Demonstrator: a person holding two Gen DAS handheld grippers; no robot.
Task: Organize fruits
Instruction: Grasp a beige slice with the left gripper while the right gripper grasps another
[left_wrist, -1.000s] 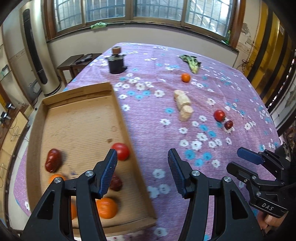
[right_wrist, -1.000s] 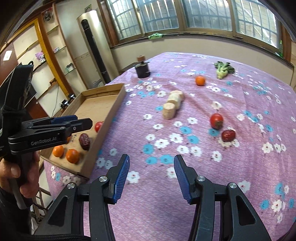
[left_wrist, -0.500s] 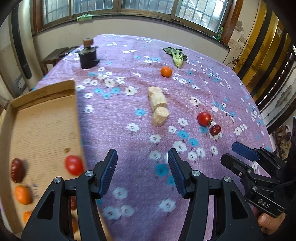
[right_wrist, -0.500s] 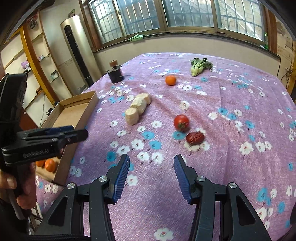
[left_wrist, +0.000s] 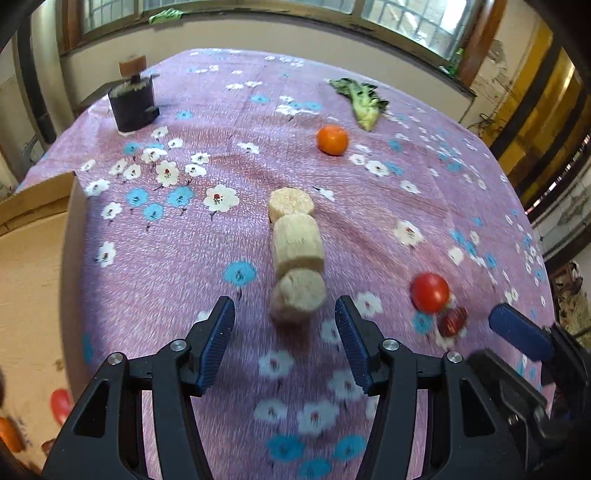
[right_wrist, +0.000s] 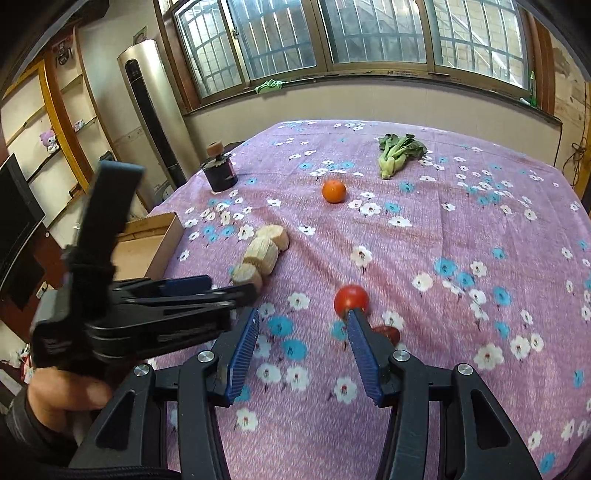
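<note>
Cardboard box (left_wrist: 33, 206) at table's left edge, red and orange fruit inside | left gripper (left_wrist: 284, 332) part open, empty | right gripper (right_wrist: 301, 341) part open, empty

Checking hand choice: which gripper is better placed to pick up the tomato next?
Probably the right gripper: open and empty, with the tomato just past its jaws. The left gripper, also open, faces the corn pieces instead.

right tool (right_wrist: 301, 349): jaws apart, nothing between, above the worktop (right_wrist: 461, 229)
tomato (right_wrist: 351, 299): just ahead of its right finger
date (right_wrist: 388, 332): beside that finger
left tool (right_wrist: 207, 290): alongside, left
</note>
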